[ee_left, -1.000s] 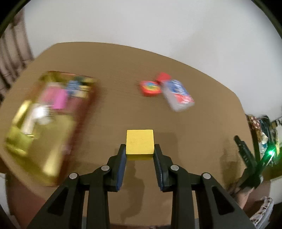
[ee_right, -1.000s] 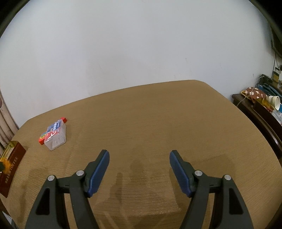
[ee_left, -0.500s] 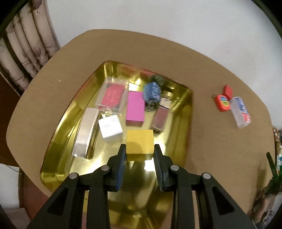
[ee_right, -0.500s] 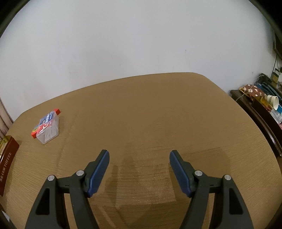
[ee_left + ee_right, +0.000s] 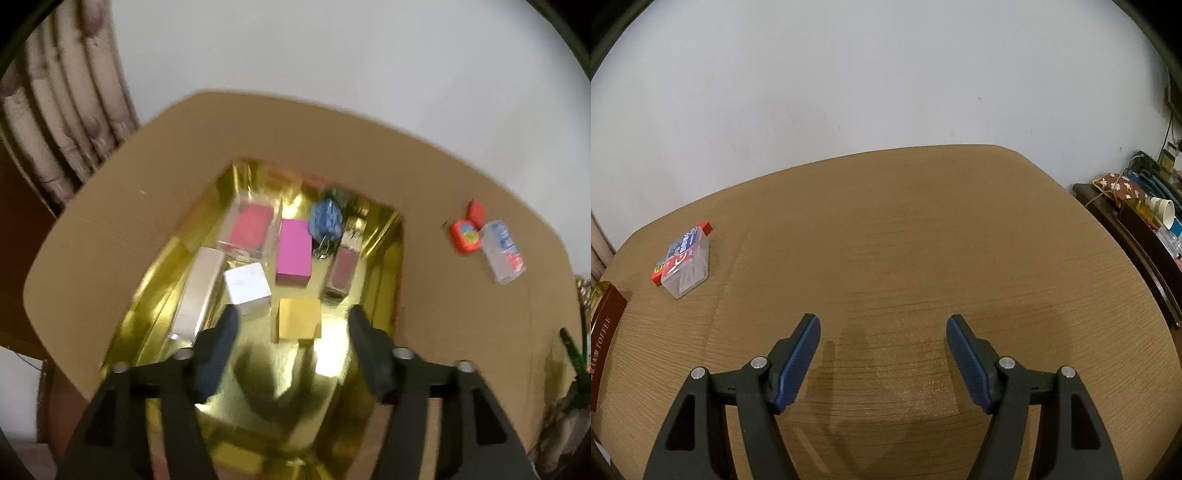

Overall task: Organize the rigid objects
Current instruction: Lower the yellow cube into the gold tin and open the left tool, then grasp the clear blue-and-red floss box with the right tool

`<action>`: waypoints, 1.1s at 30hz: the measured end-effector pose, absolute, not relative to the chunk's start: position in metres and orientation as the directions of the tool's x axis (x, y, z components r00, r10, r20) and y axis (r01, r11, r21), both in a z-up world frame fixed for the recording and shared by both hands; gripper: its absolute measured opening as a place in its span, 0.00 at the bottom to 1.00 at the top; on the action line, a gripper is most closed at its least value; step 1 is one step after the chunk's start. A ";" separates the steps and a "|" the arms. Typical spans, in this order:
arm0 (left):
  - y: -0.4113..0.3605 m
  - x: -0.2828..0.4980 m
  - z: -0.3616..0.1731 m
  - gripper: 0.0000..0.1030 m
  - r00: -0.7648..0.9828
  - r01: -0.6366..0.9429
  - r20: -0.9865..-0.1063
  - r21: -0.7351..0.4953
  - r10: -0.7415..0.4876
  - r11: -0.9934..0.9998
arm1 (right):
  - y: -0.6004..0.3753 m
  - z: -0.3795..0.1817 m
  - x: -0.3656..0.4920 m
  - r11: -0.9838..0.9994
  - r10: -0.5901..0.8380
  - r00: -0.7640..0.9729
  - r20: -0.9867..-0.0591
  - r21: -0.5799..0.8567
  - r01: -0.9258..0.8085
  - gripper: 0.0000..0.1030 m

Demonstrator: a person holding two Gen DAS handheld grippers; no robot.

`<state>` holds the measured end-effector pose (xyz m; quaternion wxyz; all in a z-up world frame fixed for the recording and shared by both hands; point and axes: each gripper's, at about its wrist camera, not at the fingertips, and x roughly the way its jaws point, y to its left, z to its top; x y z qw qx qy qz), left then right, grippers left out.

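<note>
**Mia:** Behind the round brown wooden table (image 5: 923, 229) was a plain white wall (image 5: 886, 74), and folded pale curtains (image 5: 55, 110) hung on one side. What sat on the table?

**Ben:** A shiny gold metal tray (image 5: 155, 280) sat there. Inside it lay a small yellow cube block (image 5: 298, 323), flat on the tray floor.

**Mia:** Was the left gripper (image 5: 291, 319) holding that block?

**Ben:** No. Its jaws were spread wide, one on each side of the block, and neither touched it.

**Mia:** What else was in the tray?

**Ben:** A white cube block (image 5: 246, 287) lay just beside the yellow one. A long silver bar (image 5: 199, 295) lay next to that. Farther back were a bright pink flat box (image 5: 294, 251), a clear case with a red card inside (image 5: 251, 230), a dark red little slab (image 5: 341, 271) and a blue bumpy lump (image 5: 325, 219). That picture was blurry, so small bits were hard to tell.

**Mia:** And outside the tray?

**Ben:** A round red toy thing (image 5: 466, 236) and a clear plastic box with a red and blue label (image 5: 502, 254) lay touching each other on the table, well apart from the tray.

**Mia:** What about the right gripper (image 5: 882, 328)?

**Ben:** Its blue pads (image 5: 799, 360) were wide apart and held nothing. It hung over bare table. The clear box (image 5: 685, 266) was far off to its left.
</note>
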<state>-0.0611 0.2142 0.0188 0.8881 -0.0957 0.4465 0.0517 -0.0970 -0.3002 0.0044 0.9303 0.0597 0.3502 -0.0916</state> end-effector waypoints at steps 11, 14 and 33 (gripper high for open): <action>0.198 -0.209 0.013 0.91 0.748 -0.155 -0.662 -0.114 0.041 0.981 | -0.275 0.000 -0.080 0.994 -0.088 0.664 -0.743 -0.022 0.107 0.71; 0.202 -0.231 -0.012 0.91 0.720 -0.189 -0.690 -0.093 0.074 0.978 | -0.237 0.015 -0.068 0.999 0.002 0.657 -0.754 -0.026 -0.033 0.71; 0.251 -0.229 -0.081 0.91 0.583 -0.302 -0.812 -0.191 0.023 0.934 | -0.112 0.032 0.080 0.964 0.085 0.414 -0.906 -0.031 -0.265 0.71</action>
